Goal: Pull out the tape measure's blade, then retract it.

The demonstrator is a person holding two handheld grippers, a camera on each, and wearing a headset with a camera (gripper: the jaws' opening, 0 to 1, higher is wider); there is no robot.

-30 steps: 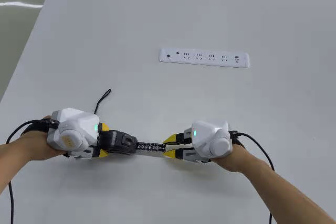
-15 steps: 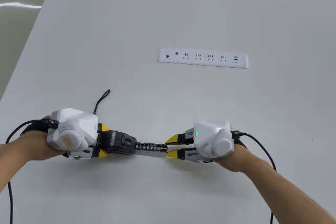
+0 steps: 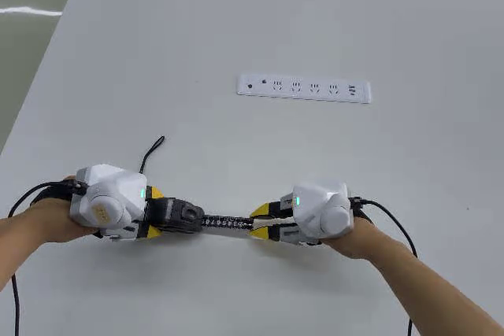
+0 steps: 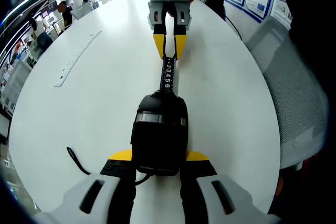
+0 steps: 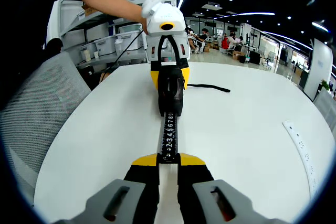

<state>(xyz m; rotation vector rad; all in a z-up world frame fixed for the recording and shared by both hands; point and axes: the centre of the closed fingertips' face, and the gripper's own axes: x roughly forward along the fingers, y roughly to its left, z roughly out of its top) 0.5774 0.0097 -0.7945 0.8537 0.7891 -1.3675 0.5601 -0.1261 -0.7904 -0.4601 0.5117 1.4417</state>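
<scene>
A black tape measure case (image 3: 176, 215) (image 4: 159, 133) (image 5: 170, 92) lies on the white table, held between the jaws of my left gripper (image 3: 155, 212) (image 4: 157, 156), which is shut on it. Its dark numbered blade (image 3: 227, 222) (image 4: 167, 74) (image 5: 169, 137) runs a short way out to the right. My right gripper (image 3: 258, 222) (image 5: 168, 159) is shut on the blade's end. The two grippers face each other in line, a short gap apart. A black wrist strap (image 3: 153, 151) (image 5: 209, 87) trails from the case.
A white power strip (image 3: 304, 87) (image 4: 77, 57) (image 5: 301, 157) lies flat further back on the white table (image 3: 236, 29). The table's left edge (image 3: 47, 45) meets a grey-green floor. Cables (image 3: 386, 226) trail from both grippers toward the person. A grey mesh chair (image 4: 294, 87) stands beside the table.
My right gripper has drawn slightly further right with the blade end, so a little more blade shows. The left gripper and case stay put.
</scene>
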